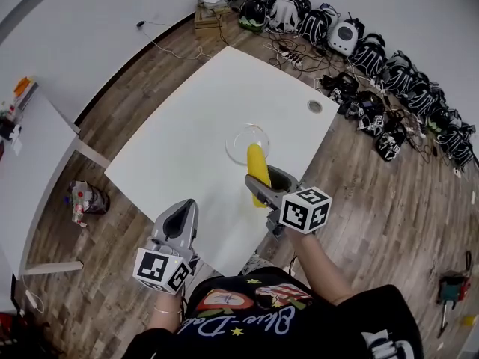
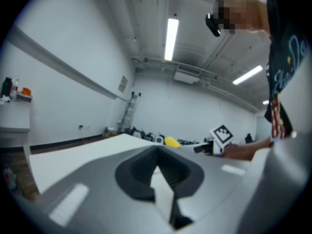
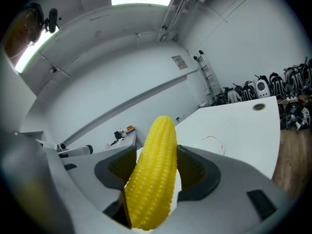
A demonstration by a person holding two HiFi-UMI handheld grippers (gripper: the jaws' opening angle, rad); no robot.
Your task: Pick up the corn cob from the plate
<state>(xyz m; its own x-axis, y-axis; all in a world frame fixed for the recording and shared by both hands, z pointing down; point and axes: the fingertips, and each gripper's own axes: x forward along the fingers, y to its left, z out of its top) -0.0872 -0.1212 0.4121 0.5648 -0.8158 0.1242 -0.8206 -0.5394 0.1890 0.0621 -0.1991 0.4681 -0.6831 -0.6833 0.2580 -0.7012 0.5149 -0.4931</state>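
Note:
The yellow corn cob (image 1: 258,167) hangs in the air above the white table (image 1: 187,126), just in front of the clear glass plate (image 1: 233,137). My right gripper (image 1: 266,179) is shut on it. In the right gripper view the corn cob (image 3: 153,169) stands upright between the two dark pads (image 3: 195,172), and the plate (image 3: 210,141) lies bare beyond it. My left gripper (image 1: 183,214) hovers over the table's near edge, shut and holding nothing. In the left gripper view the left gripper (image 2: 157,152) points level across the table, with the corn cob (image 2: 171,141) and the right gripper's marker cube (image 2: 222,134) far off.
A round cable hole (image 1: 314,106) sits at the table's far right corner. Several headsets and cables (image 1: 374,51) line the wall on the wooden floor. A cardboard box (image 1: 208,17) stands at the back, a second white table (image 1: 30,163) at left, a small bag (image 1: 88,199) beside it.

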